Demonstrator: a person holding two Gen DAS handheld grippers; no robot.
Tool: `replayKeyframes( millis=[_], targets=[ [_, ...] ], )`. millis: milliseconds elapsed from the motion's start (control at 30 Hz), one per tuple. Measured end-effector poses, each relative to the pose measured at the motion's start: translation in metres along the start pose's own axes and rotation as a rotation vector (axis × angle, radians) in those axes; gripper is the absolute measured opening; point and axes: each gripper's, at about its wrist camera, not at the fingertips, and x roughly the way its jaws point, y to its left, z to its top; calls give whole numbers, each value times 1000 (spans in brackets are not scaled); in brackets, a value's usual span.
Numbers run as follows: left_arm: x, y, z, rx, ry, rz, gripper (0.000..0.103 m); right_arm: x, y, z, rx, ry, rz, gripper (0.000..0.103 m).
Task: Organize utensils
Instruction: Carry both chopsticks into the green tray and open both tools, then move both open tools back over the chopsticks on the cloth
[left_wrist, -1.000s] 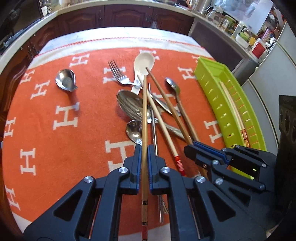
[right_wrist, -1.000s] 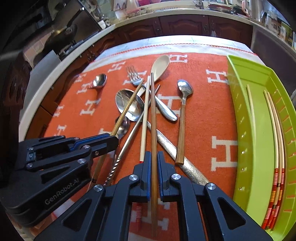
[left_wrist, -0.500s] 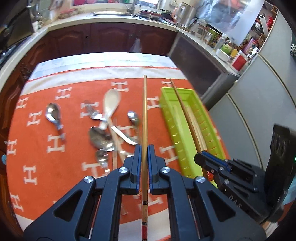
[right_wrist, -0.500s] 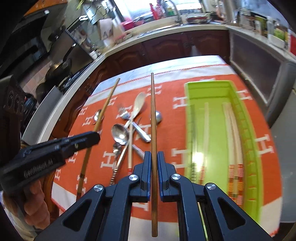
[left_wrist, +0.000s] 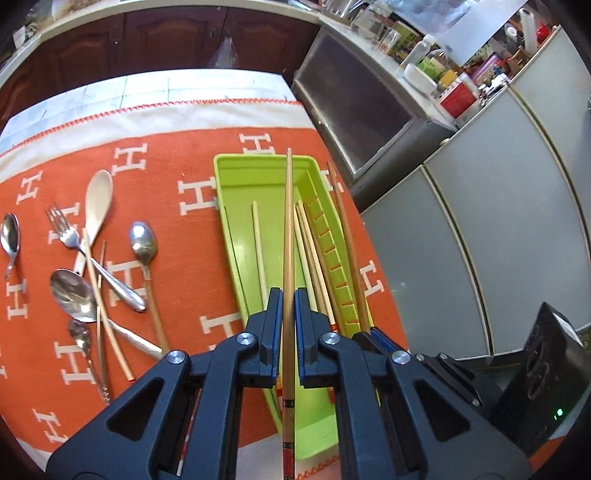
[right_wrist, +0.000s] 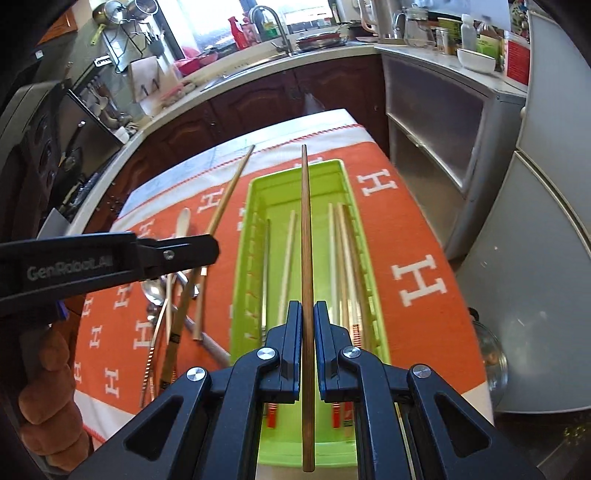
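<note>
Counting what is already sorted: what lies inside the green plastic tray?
Inside the green plastic tray lie several pale wooden chopsticks, some with red-banded ends. The right gripper and its held brown chopstick cover the tray's near middle, so no exact count.

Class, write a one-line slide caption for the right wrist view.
Right tongs hold a brown wooden chopstick above the long green plastic tray.

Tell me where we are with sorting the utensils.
Done: several chopsticks already lie in the green tray. In hand: left gripper and right gripper are each shut on a brown chopstick, both over the tray. Left: spoons, fork and a few chopsticks on the orange cloth.
</note>
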Motion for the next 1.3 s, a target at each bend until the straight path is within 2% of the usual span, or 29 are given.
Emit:
replayKeyframes(
  millis=[100, 233, 300, 367, 433, 733, 900, 1167, 1300],
  targets=[
    [13, 0, -2, 16, 19, 31, 4, 7, -5, 1, -6, 23, -30, 8],
    [23, 4, -8, 21, 59, 36, 9, 20, -3, 2, 10, 41, -45, 18],
    [22, 9, -10, 16, 61, 44, 16, 24, -2, 1, 20, 43, -46, 18],
    [18, 17, -13, 8, 54, 45, 31, 25, -1, -1, 20, 44, -42, 18],
    [9, 25, -17, -1, 38, 45, 36, 26, 2, -3, 14, 39, -41, 18],
    [-37, 56, -37, 22, -41, 120, 37, 26, 29, -12, -36, 57, -6, 18],
    [-62, 84, -56, 37, -83, 194, 37, 21, 48, -14, -78, 58, 25, 18],
    [-91, 133, -85, -19, -119, 269, 37, 18, 90, -19, -166, 71, 90, 18],
    [-94, 156, -99, -67, -113, 272, 37, 21, 112, -23, -205, 84, 140, 18]
  ],
)
